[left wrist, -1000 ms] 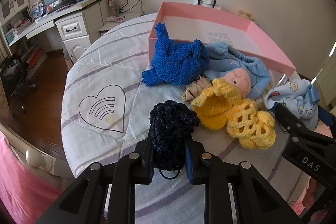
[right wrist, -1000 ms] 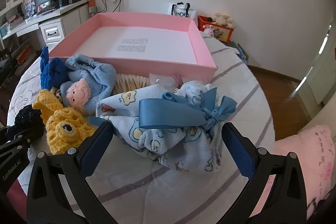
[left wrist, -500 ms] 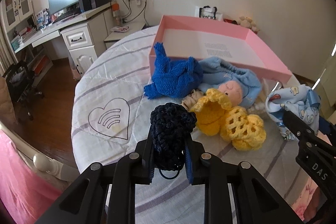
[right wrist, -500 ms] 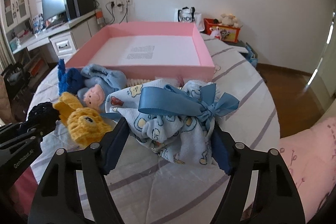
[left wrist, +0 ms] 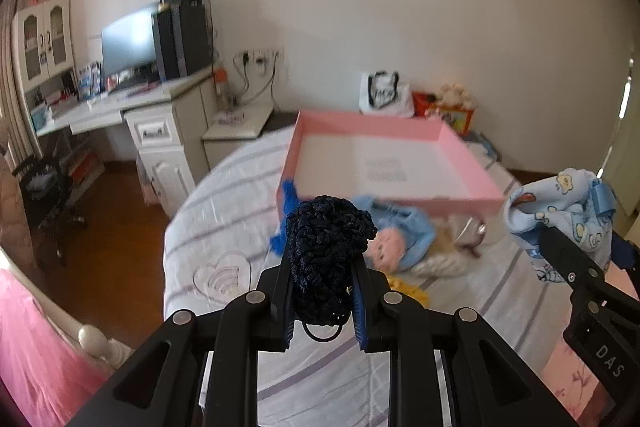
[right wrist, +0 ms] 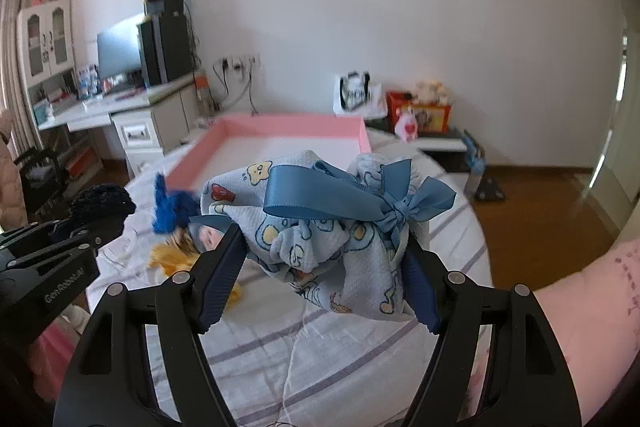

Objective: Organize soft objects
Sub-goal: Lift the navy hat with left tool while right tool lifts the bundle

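My left gripper (left wrist: pixel 322 291) is shut on a dark navy crocheted piece (left wrist: pixel 326 243) and holds it above the striped bed cover. My right gripper (right wrist: pixel 320 267) is shut on a light blue printed cloth bundle (right wrist: pixel 320 227) tied with a blue ribbon bow; the bundle hangs clear of the bed. Beyond both lies an open pink box (left wrist: pixel 384 121) with a white bottom. In front of the box lie a doll in light blue (left wrist: pixel 394 239), a royal blue knit (right wrist: pixel 172 211) and a yellow crochet piece (right wrist: pixel 168 255), all blurred. The bundle (left wrist: pixel 560 203) also shows at the right of the left wrist view.
A white desk (left wrist: pixel 120 111) with a monitor and a black office chair (left wrist: pixel 44 195) stand at the left past the bed's edge. A white bedpost knob (left wrist: pixel 92 337) and pink bedding (left wrist: pixel 36 359) are near left. Bags and toys (right wrist: pixel 416 107) sit against the far wall.
Both grippers have risen and tilted up toward the box. The right jaws closed on the blue bundle and lifted it off the bed. The navy piece stayed gripped.
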